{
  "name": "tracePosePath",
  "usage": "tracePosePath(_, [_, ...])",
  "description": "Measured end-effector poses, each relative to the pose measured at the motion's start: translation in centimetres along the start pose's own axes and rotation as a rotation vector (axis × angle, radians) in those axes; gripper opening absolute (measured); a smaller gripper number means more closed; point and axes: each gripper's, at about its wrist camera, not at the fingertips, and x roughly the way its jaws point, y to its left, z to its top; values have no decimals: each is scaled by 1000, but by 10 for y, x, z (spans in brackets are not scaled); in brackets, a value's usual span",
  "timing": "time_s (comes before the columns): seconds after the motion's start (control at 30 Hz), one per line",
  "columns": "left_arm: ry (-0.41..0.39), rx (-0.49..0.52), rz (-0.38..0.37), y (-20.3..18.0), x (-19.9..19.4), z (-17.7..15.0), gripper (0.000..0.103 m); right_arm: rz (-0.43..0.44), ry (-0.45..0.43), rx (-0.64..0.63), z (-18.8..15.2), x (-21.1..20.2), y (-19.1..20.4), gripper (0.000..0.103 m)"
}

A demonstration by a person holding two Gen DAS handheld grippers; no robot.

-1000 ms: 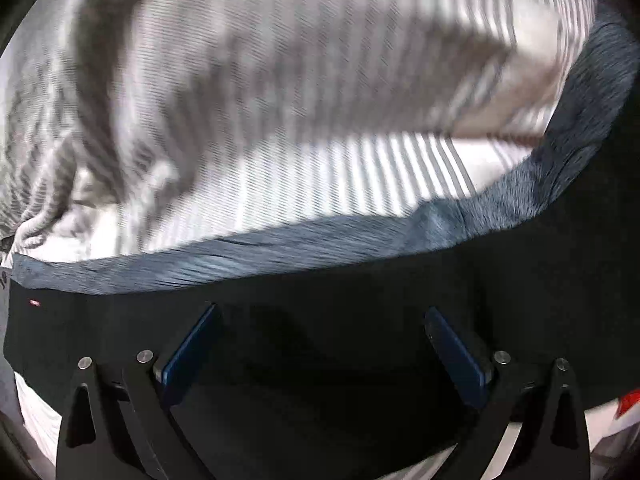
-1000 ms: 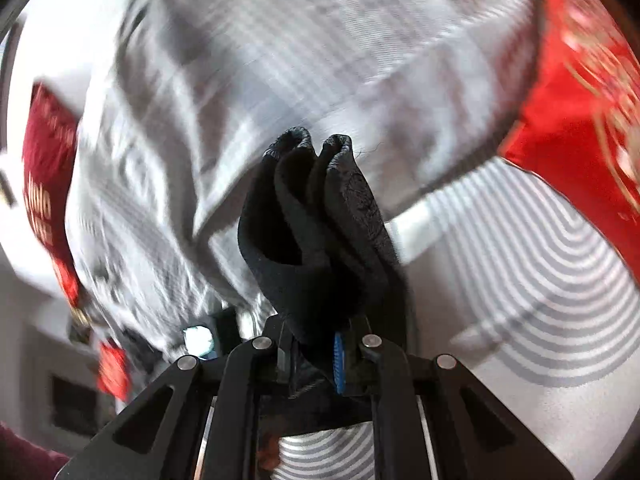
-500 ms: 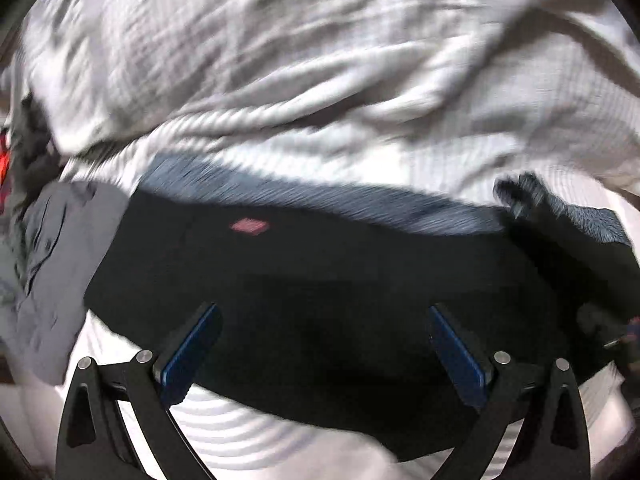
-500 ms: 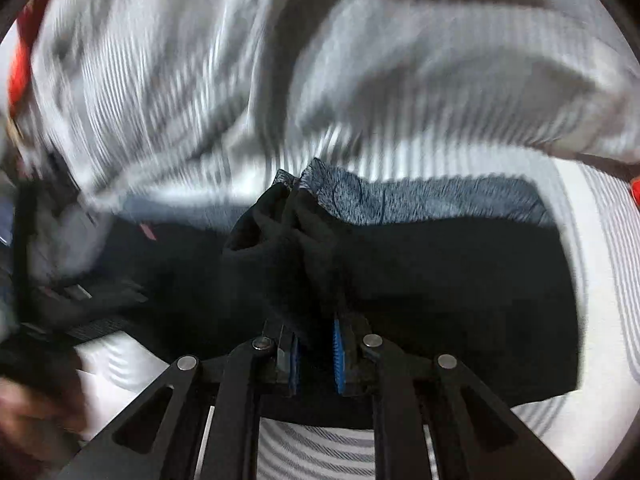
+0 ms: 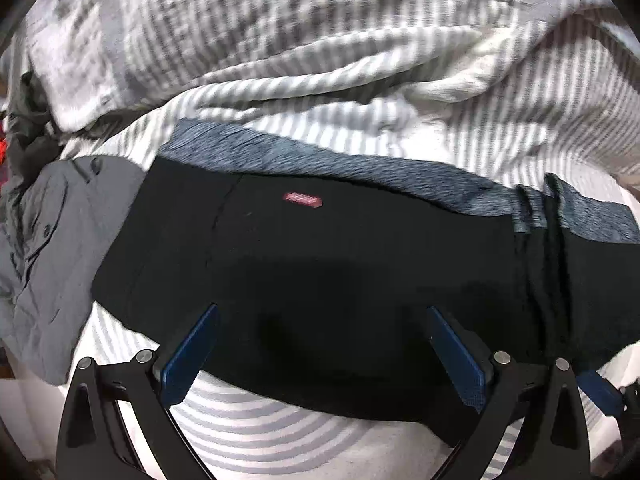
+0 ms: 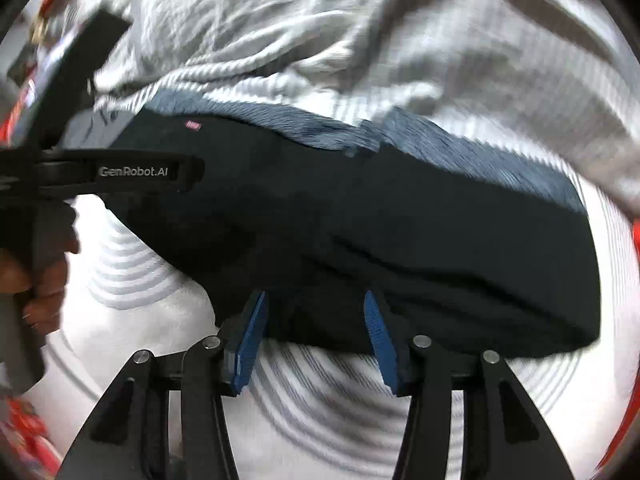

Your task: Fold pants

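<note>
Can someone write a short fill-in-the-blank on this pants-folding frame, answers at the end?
1. The black pants lie folded on a bedsheet patterned with grey ____.
2. The band along the pants' far edge is heathered ____.
3. The small tag on the pants is ____.
4. The right gripper, whose fingers have just been opening, now stands ____ at the pants' near edge.

Answers: stripes; blue-grey; red; open

The right gripper point(image 6: 316, 338) has just been opening its jaws and is hovering over the near edge of the folded black pants point(image 6: 400, 232), pads apart and pressing nothing. The pants are lying on striped bedding point(image 6: 320, 412), the left gripper point(image 6: 120, 172) reaching in from the left.
</note>
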Motion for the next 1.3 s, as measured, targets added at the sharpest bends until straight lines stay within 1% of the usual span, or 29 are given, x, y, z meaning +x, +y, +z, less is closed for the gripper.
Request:
tracePosePath(0.07, [0, 22, -36, -11, -4, 4, 102, -4, -7, 86, -7, -16, -25, 55])
tracePosePath(0.13, [1, 43, -74, -24, -7, 8, 102, -16, -12, 202, -8, -27, -59, 55])
tracePosePath(0.17, [-2, 51, -101, -33, -10, 10, 102, -23, -15, 260, -7, -33, -77, 50])
tracePosePath(0.2, [-5, 57, -123, -39, -13, 13, 102, -27, -20, 325, -6, -37, -98, 42])
tracePosePath(0.23, [-11, 65, -155, -49, -16, 17, 102, -27, -23, 365, -3, -40, -112, 36])
tracePosePath(0.27, [-17, 75, -178, -58, -18, 19, 102, -26, -24, 397, -1, -40, -123, 26])
tracePosePath(0.3, [-24, 89, -200, -67, -20, 22, 102, -26, -26, 442, 3, -41, -140, 22])
tracePosePath(0.33, [-30, 115, -227, -81, -22, 26, 101, -25, -28, 467, 7, -41, -151, 22])
tracePosePath(0.37, [-29, 134, -247, -91, -23, 28, 98, -14, -33, 486, 10, -40, -159, 22])
tracePosePath(0.4, [-24, 150, -265, -99, -23, 29, 88, 31, -34, 505, 14, -39, -166, 22])
tracePosePath(0.47, [11, 154, -308, -114, -17, 30, 87, 159, -26, 547, 14, -37, -171, 22])
tracePosePath(0.5, [35, 141, -327, -117, -11, 29, 87, 215, -21, 580, 10, -35, -170, 24])
tracePosePath(0.53, [54, 134, -335, -119, -6, 28, 87, 239, -6, 601, 7, -33, -169, 28])
tracePosePath(0.57, [82, 128, -342, -122, 0, 26, 87, 261, 13, 627, 1, -30, -167, 38])
tracePosePath(0.6, [107, 126, -344, -124, 7, 24, 87, 284, 26, 668, -8, -27, -166, 44])
tracePosePath(0.67, [135, 134, -339, -127, 16, 22, 87, 323, 33, 730, -23, -22, -165, 47])
tracePosePath(0.77, [156, 141, -330, -131, 26, 18, 87, 346, 49, 846, -40, -12, -178, 50])
tracePosePath(0.83, [178, 118, -339, -131, 35, 18, 87, 398, 13, 941, -46, -4, -189, 50])
tracePosePath(0.87, [184, 105, -343, -132, 38, 18, 87, 422, -9, 978, -47, -1, -194, 53])
tracePosePath(0.9, [185, 87, -352, -132, 40, 19, 84, 441, -25, 1016, -47, 4, -199, 52])
tracePosePath(0.93, [184, 77, -367, -133, 40, 18, 71, 451, -25, 1056, -49, 9, -202, 45])
tracePosePath(0.97, [188, 71, -396, -134, 39, 19, 61, 461, -13, 1090, -48, 15, -204, 13])
tracePosePath(1.0, [190, 69, -404, -136, 36, 18, 56, 482, -4, 1117, -52, 17, -204, 13])
tracePosePath(1.03, [179, 81, -387, -137, 33, 17, 54, 490, -8, 1117, -53, 16, -203, 13])
tracePosePath(1.13, [173, 120, -368, -141, 26, 3, 54, 468, 18, 1056, -59, 9, -194, 13])
tracePosePath(1.2, [154, 130, -366, -138, 23, -8, 54, 467, 43, 1046, -65, 13, -188, 13])
tracePosePath(1.23, [147, 124, -367, -136, 22, -10, 54, 474, 42, 1037, -65, 15, -187, 14])
tracePosePath(1.27, [148, 112, -364, -134, 21, -11, 54, 494, 40, 1022, -64, 14, -188, 19])
tracePosePath(1.3, [149, 101, -358, -132, 18, -10, 54, 497, 61, 1001, -61, 14, -187, 23])
